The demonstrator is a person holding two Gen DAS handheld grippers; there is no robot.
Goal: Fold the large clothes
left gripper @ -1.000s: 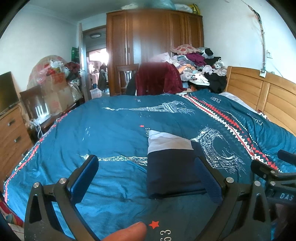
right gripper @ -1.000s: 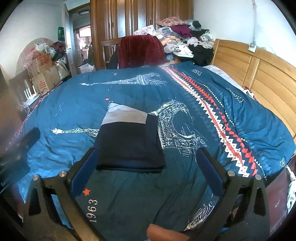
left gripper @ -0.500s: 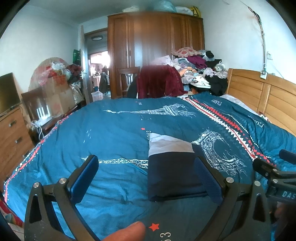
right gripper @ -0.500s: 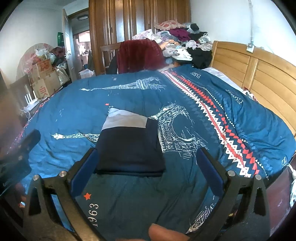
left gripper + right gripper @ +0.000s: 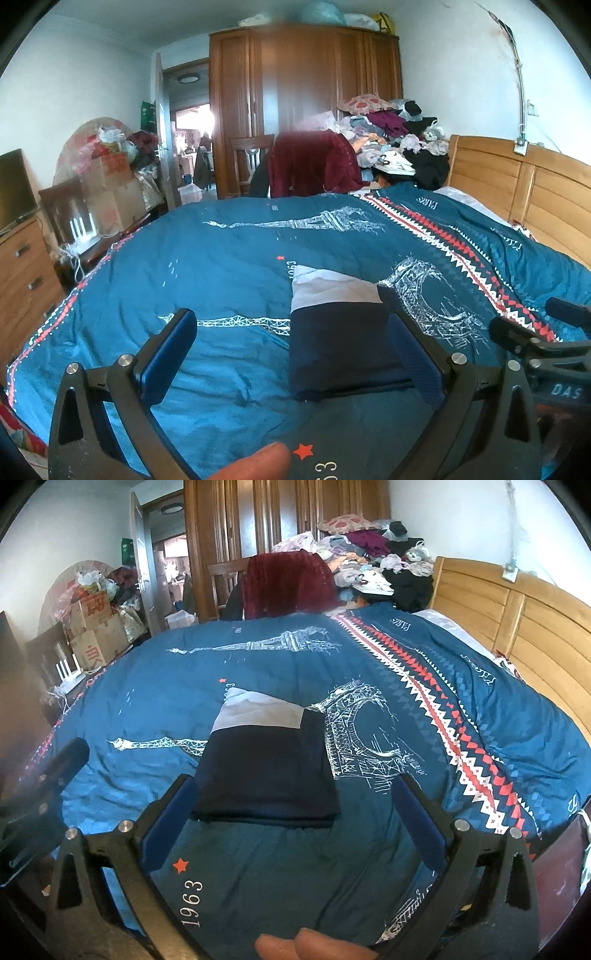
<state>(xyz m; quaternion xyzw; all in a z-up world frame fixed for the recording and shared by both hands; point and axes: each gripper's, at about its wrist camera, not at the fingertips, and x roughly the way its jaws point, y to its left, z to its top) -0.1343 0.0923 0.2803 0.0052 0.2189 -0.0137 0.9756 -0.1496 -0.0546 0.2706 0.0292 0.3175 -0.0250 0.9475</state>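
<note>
Left gripper: blue-padded fingers standing wide apart, gripping nothing, hovering above the near edge of the bed; a fingertip is showing at the bottom of its view.

Right gripper: likewise spread wide and holding nothing, hovering over the same near edge, two fingertips showing below it.

Folded garment: dark navy with a pale grey band at its far end, lying flat on the blue bedspread, toward the near edge and roughly midway across. Its long axis is running from the near edge toward the far edge, grey end pointing away. It is touching neither gripper.

View differences: the left wrist view is showing the right gripper's black frame at its right margin, plus a drawer chest and a dark screen beside the bed. The right wrist view is showing the left gripper at its left margin, the garment centred between its own fingers, and "1963" printed in full.

Beyond: wooden headboard, wardrobe, heaped clothes.
</note>
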